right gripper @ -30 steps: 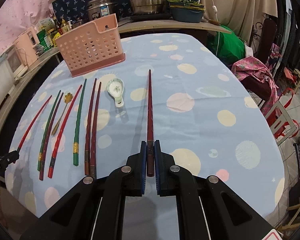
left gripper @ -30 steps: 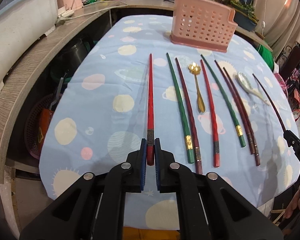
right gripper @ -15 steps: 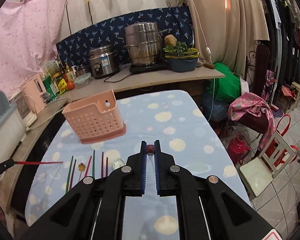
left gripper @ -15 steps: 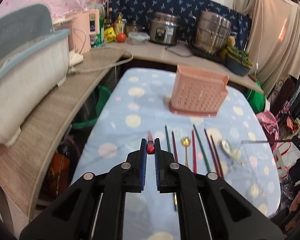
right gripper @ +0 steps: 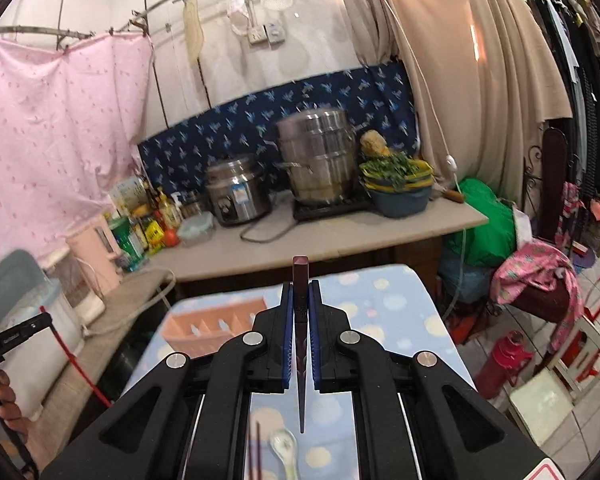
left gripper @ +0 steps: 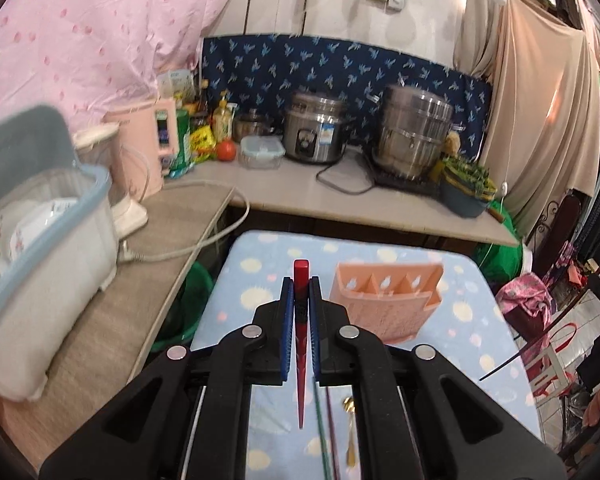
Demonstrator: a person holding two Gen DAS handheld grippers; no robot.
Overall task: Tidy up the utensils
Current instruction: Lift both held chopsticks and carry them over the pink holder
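On the left, the left gripper (left gripper: pixel 299 308) has its fingers (left gripper: pixel 287 320) clamped on a red chopstick (left gripper: pixel 300 344), held raised above the tabletop (left gripper: pixel 236 304); its square butt sticks up past the fingertips and its thin end points back down between the gripper's arms. Just right of it in the left wrist view stands the pink rack (left gripper: pixel 386 304), upright on the blue spotted cloth, its divided compartments open at the top. Below the gripper, a green chopstick (left gripper: pixel 322 432), a dark one (left gripper: pixel 332 432) and a gold spoon (left gripper: pixel 350 436) lie side by side on the cloth. Farther right, the right gripper (right gripper: pixel 300 308) has its fingers (right gripper: pixel 315 320) clamped on a maroon chopstick (right gripper: pixel 301 352), gripped the same way, butt up and tip down. Beneath it in the right wrist view a white spoon (right gripper: pixel 286 450) lies on the tabletop, and the rack shows blurred to the left of the gripper.
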